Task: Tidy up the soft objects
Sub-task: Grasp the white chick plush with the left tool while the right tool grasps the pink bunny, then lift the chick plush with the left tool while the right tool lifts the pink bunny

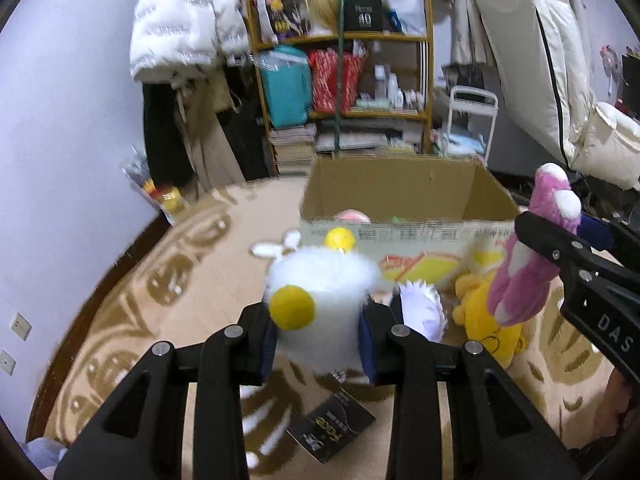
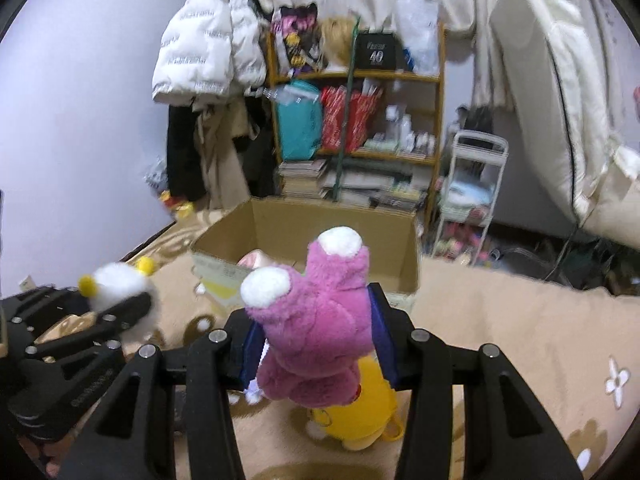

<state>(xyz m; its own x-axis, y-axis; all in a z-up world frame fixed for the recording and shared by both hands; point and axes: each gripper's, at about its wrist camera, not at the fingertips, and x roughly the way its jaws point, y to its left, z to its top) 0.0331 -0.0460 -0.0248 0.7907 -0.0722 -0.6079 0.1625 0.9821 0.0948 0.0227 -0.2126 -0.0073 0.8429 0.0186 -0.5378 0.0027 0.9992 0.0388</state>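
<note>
My left gripper (image 1: 320, 336) is shut on a white fluffy plush with yellow pompoms (image 1: 320, 296), held above the carpet; it also shows at the left of the right wrist view (image 2: 120, 284). My right gripper (image 2: 316, 344) is shut on a pink plush with white-tipped ears (image 2: 320, 312), seen at the right of the left wrist view (image 1: 528, 264). A yellow plush (image 1: 488, 312) lies on the carpet below the pink one (image 2: 360, 416). An open cardboard box (image 1: 404, 224) stands just beyond, with something pink inside (image 2: 252, 260).
A patterned beige carpet (image 1: 168, 288) covers the floor. A black card (image 1: 332, 428) lies on it. A wooden shelf (image 1: 344, 80) full of bags and books, hanging coats (image 1: 184, 24), a white trolley (image 2: 472, 196) and a leaning mattress (image 1: 532, 52) stand behind the box.
</note>
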